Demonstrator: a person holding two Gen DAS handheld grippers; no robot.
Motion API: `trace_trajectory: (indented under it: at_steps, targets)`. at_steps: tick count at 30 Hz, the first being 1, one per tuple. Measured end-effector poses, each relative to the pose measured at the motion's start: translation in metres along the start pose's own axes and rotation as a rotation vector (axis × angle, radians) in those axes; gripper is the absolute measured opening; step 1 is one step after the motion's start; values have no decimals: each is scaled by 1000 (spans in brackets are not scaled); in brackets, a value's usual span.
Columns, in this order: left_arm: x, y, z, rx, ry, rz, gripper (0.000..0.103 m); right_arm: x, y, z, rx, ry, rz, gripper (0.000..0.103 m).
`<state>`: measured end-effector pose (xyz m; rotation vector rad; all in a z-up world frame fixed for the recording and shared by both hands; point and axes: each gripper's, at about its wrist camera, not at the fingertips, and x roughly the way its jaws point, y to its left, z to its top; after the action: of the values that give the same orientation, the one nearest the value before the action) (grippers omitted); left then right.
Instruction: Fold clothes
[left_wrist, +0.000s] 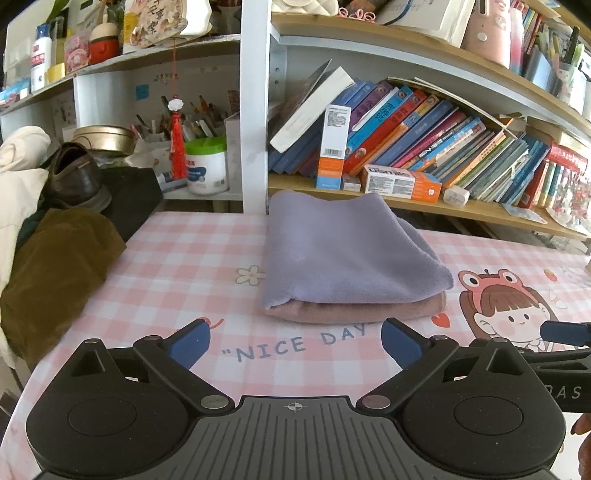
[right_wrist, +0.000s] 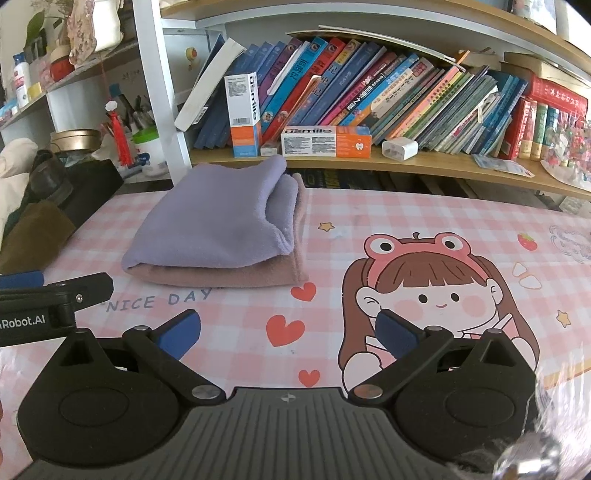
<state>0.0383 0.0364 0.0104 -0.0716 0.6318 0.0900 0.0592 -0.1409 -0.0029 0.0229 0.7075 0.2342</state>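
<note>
At the left edge of the pink checked tablecloth (left_wrist: 166, 258), a crumpled olive-brown garment (left_wrist: 55, 273) is seen, with a dark brown leather shoe (left_wrist: 74, 177) behind it on a black box. The left gripper (left_wrist: 295, 341) is held low over the near edge, its blue-padded fingers (left_wrist: 188, 341) spread wide and nothing caught between them. Just beyond, toward the far edge, a folded lilac fleece cloth (left_wrist: 340, 251) is stacked squarely on a folded dusty-pink fleece cloth (left_wrist: 354, 310), both lying flat. Over to the right, the right gripper (right_wrist: 288, 332) is poised above the printed cartoon girl (right_wrist: 436, 291), fingers (right_wrist: 397, 332) parted and empty. Leaning paperback books (right_wrist: 369, 85) are lined along the wooden shelf (right_wrist: 369, 162) behind.
</note>
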Motion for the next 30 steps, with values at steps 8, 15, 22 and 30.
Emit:
trace_trajectory:
  at_steps: [8, 15, 22, 30]
  targets:
    - [-1, 0, 0, -3, -1, -4, 101, -1, -2, 1, -4, -4, -9, 102]
    - [-2, -1, -1, -1, -8, 0, 101, -2, -2, 0, -9, -3, -10, 102]
    - [-3, -2, -1, 4, -8, -3, 101, -3, -2, 0, -10, -4, -9, 102]
    - [-2, -4, -1, 3, -5, -8, 101, -4, -1, 0, -17, -7, -7, 102]
